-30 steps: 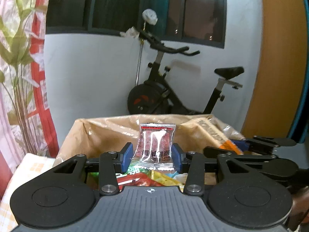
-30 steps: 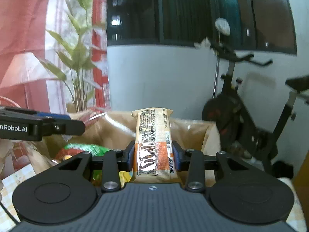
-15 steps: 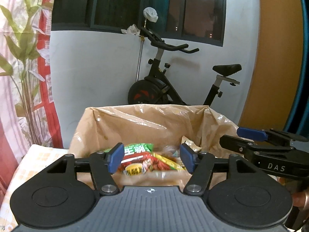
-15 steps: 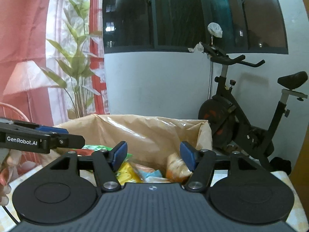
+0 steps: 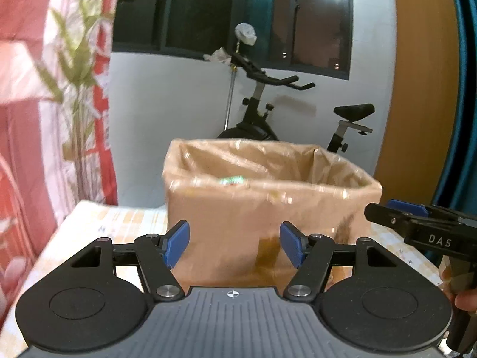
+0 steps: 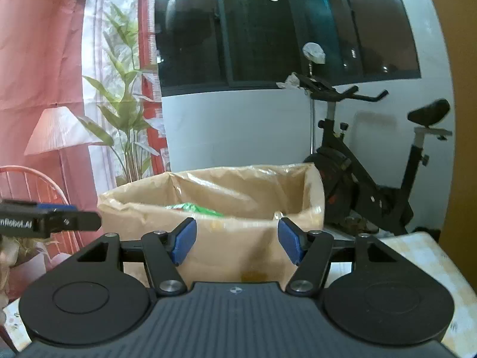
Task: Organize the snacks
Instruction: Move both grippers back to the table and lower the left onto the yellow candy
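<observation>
A cardboard box (image 5: 268, 208) lined with a brown plastic bag stands on the table, also in the right wrist view (image 6: 226, 238). A green snack packet (image 6: 193, 208) shows inside it, seen blurred in the left wrist view (image 5: 232, 180). My left gripper (image 5: 235, 243) is open and empty, in front of the box's near wall. My right gripper (image 6: 237, 244) is open and empty, also before the box. The right gripper shows at the right edge of the left view (image 5: 417, 223); the left gripper shows at the left edge of the right view (image 6: 50, 220).
The table has a pale checked cloth (image 5: 98, 223). An exercise bike (image 6: 357, 164) stands behind the box against a white wall. A red patterned curtain (image 5: 44, 119) and a green plant (image 6: 125, 119) are at the left. An orange wall (image 5: 417, 89) is at the right.
Both grippers let go of their snacks into the box, opened, and pulled back and down from above the box to in front of its near wall.
</observation>
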